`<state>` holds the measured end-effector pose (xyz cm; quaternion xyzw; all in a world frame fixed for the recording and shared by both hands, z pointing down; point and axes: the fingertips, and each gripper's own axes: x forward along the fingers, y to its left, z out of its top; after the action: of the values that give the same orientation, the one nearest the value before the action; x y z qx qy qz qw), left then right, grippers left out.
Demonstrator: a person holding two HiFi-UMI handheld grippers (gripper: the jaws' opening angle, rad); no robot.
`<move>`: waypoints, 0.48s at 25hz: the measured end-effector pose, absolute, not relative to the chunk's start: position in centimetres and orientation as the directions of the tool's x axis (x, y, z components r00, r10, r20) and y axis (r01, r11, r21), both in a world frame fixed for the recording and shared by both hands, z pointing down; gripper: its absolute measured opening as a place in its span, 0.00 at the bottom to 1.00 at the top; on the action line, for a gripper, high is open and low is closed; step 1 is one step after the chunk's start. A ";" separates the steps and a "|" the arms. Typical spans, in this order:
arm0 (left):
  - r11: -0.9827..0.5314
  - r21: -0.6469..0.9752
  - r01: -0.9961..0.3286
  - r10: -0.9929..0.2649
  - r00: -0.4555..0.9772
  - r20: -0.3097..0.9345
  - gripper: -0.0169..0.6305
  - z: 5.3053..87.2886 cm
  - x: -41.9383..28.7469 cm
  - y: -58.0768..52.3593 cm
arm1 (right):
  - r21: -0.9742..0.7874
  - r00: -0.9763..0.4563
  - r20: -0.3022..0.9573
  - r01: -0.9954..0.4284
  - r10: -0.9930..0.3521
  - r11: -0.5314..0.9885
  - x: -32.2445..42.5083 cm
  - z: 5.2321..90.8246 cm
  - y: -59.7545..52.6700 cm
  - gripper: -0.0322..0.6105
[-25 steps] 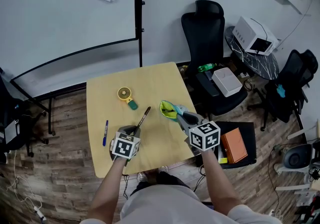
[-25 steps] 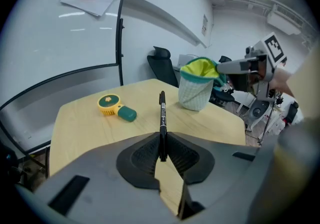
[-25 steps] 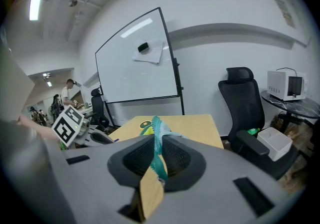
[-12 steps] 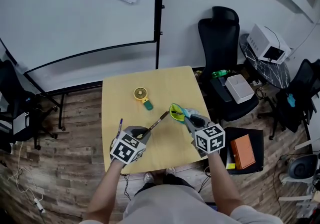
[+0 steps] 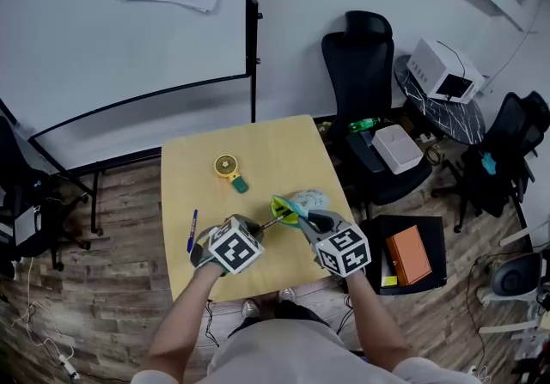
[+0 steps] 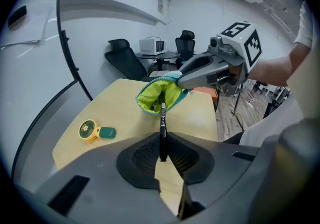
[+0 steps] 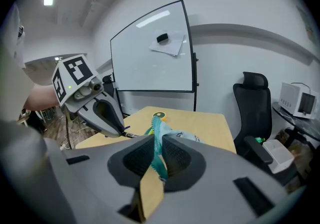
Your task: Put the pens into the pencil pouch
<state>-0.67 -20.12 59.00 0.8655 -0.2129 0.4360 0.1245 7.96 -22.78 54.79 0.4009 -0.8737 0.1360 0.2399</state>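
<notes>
Left tool point(image 6: 162, 157): I grip the black pen point(image 6: 162, 123), its tip at the open pouch point(image 6: 156, 98) mouth.
Right tool point(image 7: 156, 158): I pinch the pouch rim above the tabletop point(image 5: 266, 142).

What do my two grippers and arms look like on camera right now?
The left gripper and right gripper match: grey moulded plastic bodies with broad, dark, textured pads inside the jaws. Each carries a white cube printed with black square markers. The person's forearms are bare below short white sleeves.
</notes>
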 end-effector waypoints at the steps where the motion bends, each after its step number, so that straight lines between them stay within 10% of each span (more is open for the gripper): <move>1: -0.886 0.024 -0.463 -0.250 0.521 0.816 0.10 59.1 -0.3 -20.1 | -0.044 -0.569 0.533 -0.758 -0.626 0.651 7.7 54.9 -22.3 0.12; 12: -0.919 0.038 -0.394 -0.197 0.538 0.820 0.10 59.8 5.1 -20.6 | -0.096 -0.652 0.516 -0.688 -0.555 0.719 5.8 55.2 -18.7 0.12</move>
<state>5.10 -20.55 59.81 0.8700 -0.1696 0.4499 0.1095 5.80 -18.75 55.22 0.3462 -0.8977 0.1428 0.2322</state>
